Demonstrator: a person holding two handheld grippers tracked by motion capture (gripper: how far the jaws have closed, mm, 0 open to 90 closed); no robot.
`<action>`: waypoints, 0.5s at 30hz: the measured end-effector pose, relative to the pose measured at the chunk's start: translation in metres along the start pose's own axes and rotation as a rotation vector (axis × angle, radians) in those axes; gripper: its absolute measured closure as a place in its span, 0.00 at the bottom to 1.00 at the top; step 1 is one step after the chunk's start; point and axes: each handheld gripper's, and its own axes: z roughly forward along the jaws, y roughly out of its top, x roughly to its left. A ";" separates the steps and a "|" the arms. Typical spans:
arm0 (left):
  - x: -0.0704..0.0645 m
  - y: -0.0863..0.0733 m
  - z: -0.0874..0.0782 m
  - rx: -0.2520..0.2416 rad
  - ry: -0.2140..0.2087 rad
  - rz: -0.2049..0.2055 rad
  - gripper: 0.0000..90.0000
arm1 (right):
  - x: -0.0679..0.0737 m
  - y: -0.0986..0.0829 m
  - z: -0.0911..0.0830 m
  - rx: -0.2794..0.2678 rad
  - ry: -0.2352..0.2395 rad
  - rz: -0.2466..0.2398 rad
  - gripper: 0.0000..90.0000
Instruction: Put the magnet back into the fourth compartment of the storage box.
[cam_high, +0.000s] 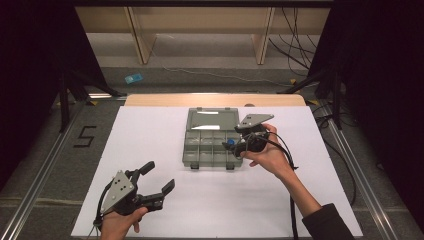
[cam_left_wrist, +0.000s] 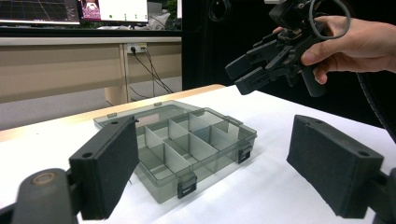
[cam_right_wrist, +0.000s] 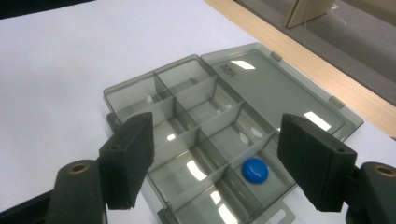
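Right hand-held gripper (cam_high: 233, 145) hangs above the right end of the open compartment box (cam_high: 212, 145), jaws spread wide and holding nothing. A blue disc (cam_right_wrist: 255, 171) lies in a compartment directly below, between its jaws. Left hand-held gripper (cam_high: 161, 177) is well apart, near the bench (cam_high: 150, 130) front edge, jaws also wide, holding nothing.

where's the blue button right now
The blue button lies in a compartment of the open organiser box, in the row next to the lid, below the open right gripper.
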 end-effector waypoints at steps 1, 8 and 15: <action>0.000 0.000 0.000 0.000 0.000 0.000 0.17 | 0.001 0.000 -0.001 -0.006 0.004 0.005 0.31; 0.000 0.000 0.000 0.001 -0.004 0.005 0.17 | 0.008 -0.002 -0.003 -0.039 0.011 0.012 0.31; 0.000 0.000 0.000 0.001 -0.002 0.000 0.17 | 0.012 -0.006 -0.004 -0.056 0.021 0.016 0.31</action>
